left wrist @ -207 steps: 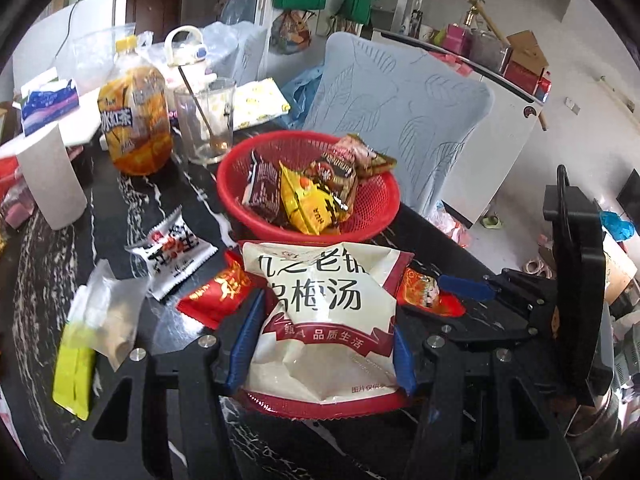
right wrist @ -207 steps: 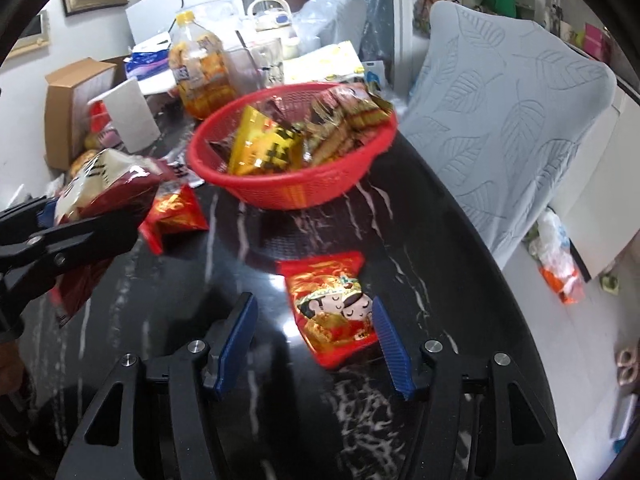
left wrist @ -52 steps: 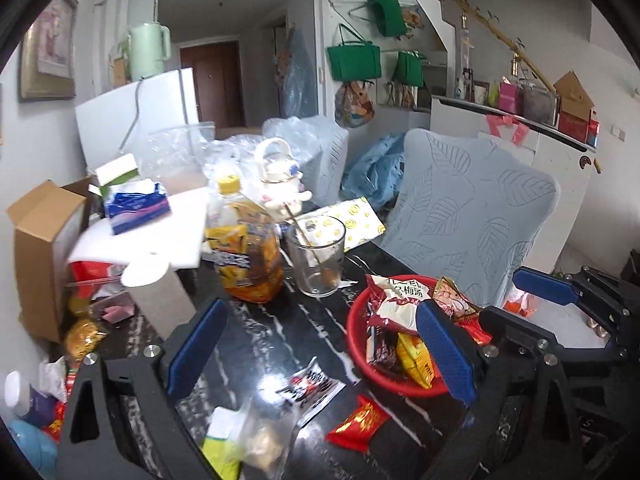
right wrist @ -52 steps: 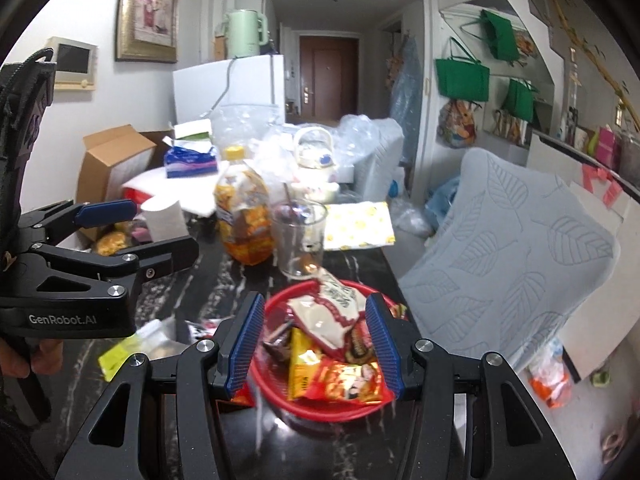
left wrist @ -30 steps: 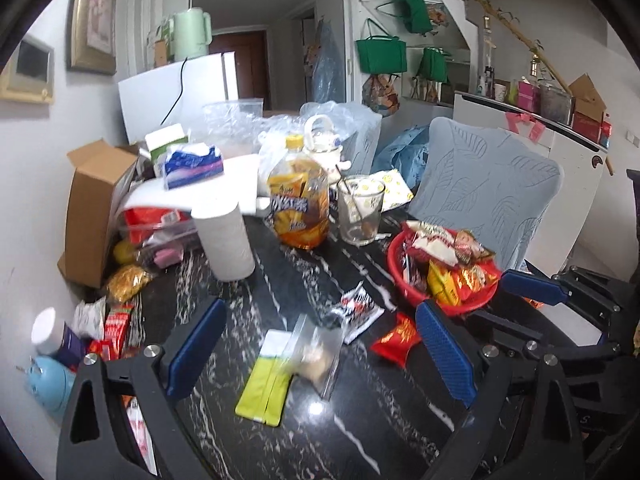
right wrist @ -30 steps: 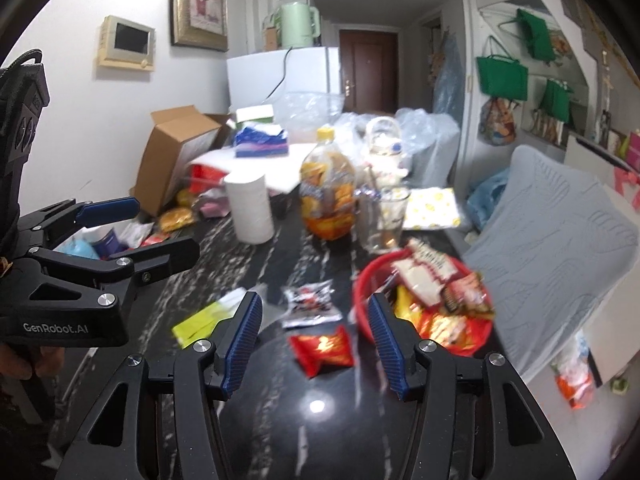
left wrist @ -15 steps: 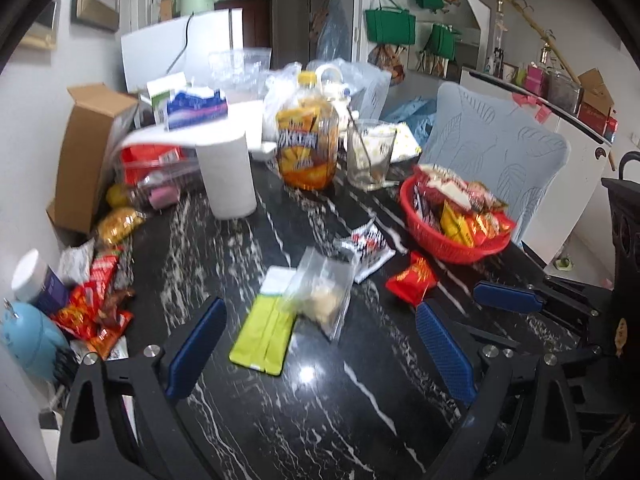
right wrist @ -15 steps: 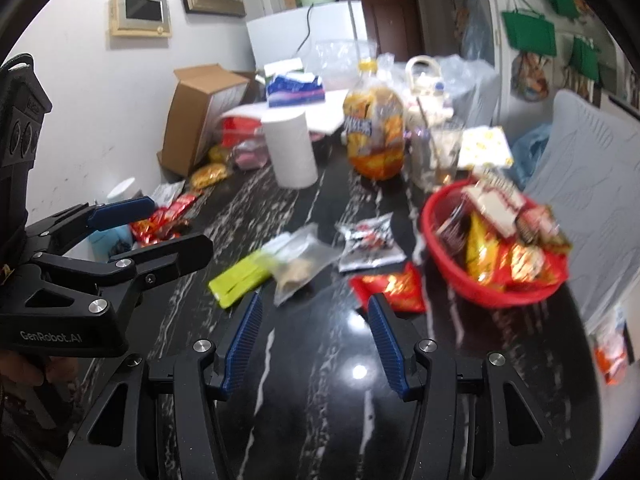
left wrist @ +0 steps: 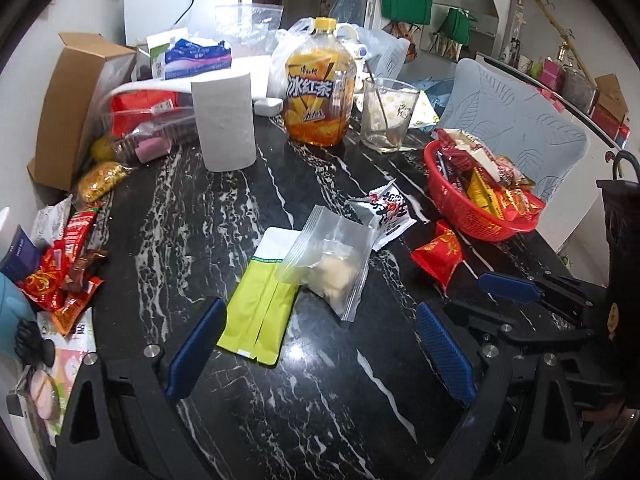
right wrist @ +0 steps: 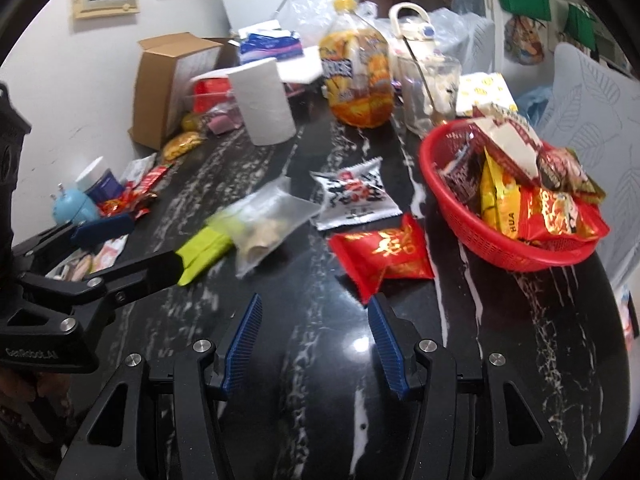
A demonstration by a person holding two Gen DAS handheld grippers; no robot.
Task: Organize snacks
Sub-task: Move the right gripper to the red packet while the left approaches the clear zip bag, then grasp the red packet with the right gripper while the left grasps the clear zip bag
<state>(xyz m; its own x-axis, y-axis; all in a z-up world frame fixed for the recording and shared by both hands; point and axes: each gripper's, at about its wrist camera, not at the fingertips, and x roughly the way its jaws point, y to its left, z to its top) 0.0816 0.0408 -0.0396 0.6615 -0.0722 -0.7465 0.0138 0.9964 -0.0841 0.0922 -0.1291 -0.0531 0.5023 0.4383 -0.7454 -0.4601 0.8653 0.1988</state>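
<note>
A red basket (left wrist: 476, 224) (right wrist: 520, 252) full of snack packs stands at the table's right side. On the black marble table lie a red snack pack (left wrist: 438, 254) (right wrist: 384, 256), a white snack pack (left wrist: 386, 212) (right wrist: 354, 196), a clear zip bag (left wrist: 330, 258) (right wrist: 264, 216) and a yellow-green pouch (left wrist: 260, 312) (right wrist: 200, 250). My left gripper (left wrist: 320, 350) is open and empty, just short of the pouch. My right gripper (right wrist: 316, 340) is open and empty, just short of the red pack.
A paper roll (left wrist: 226, 128), an iced-tea bottle (left wrist: 318, 92) and a glass (left wrist: 388, 114) stand at the back. A cardboard box (left wrist: 72, 100) and loose red wrappers (left wrist: 64, 264) crowd the left edge. A light-blue chair (left wrist: 516, 136) stands behind the basket.
Both grippers have come down and forward toward the table over the last second. The loose packs now lie close in front of the fingers. Both stay open and empty.
</note>
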